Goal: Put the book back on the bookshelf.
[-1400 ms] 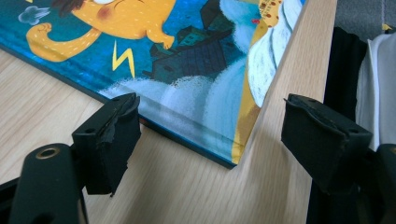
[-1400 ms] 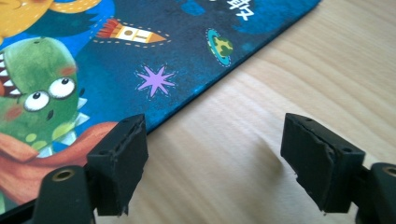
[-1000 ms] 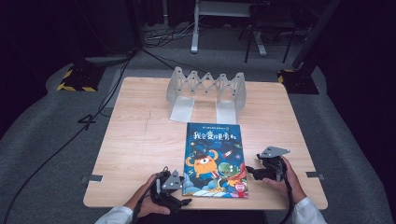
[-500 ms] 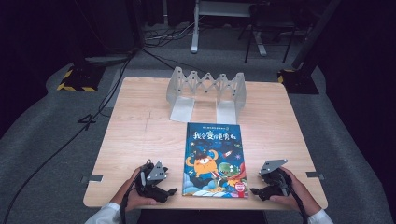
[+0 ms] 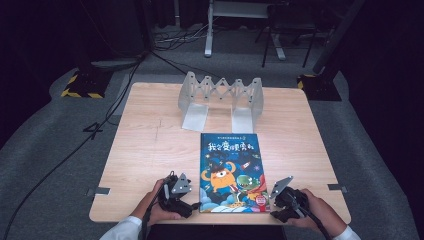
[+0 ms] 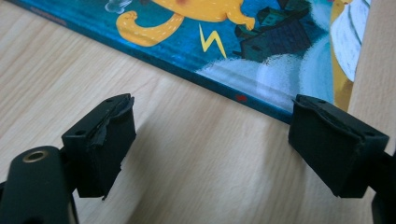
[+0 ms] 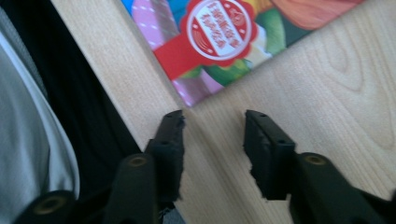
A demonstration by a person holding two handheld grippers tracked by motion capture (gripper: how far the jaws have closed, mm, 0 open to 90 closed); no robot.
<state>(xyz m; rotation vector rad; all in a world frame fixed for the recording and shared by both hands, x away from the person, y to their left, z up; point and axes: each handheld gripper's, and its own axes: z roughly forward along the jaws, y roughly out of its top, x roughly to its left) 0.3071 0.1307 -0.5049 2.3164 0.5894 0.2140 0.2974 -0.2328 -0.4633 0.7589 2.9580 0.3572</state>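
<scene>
A picture book (image 5: pixel 229 169) with a blue cartoon cover lies flat, front up, on the near middle of the wooden table (image 5: pixel 150 150). My left gripper (image 5: pixel 191 205) rests on the table at the book's near left corner. In the left gripper view it (image 6: pixel 217 114) is wide open, with the book's edge (image 6: pixel 196 70) just beyond the jaws. My right gripper (image 5: pixel 274 204) sits at the near right corner. It (image 7: pixel 214 120) stands open, and the book's corner with the red seal (image 7: pixel 219 30) lies just past its tips. Neither gripper holds anything.
A grey accordion-style book rack (image 5: pixel 221 96) stands at the table's far middle. The table's near edge (image 7: pixel 116 88) runs close beside my right gripper, with dark space below. A cable (image 5: pixel 75 155) trails over the floor at the left.
The right gripper has moved back toward the near edge, down to the book's near right corner. The left gripper drew left, then returned to the near left corner. The book has not moved.
</scene>
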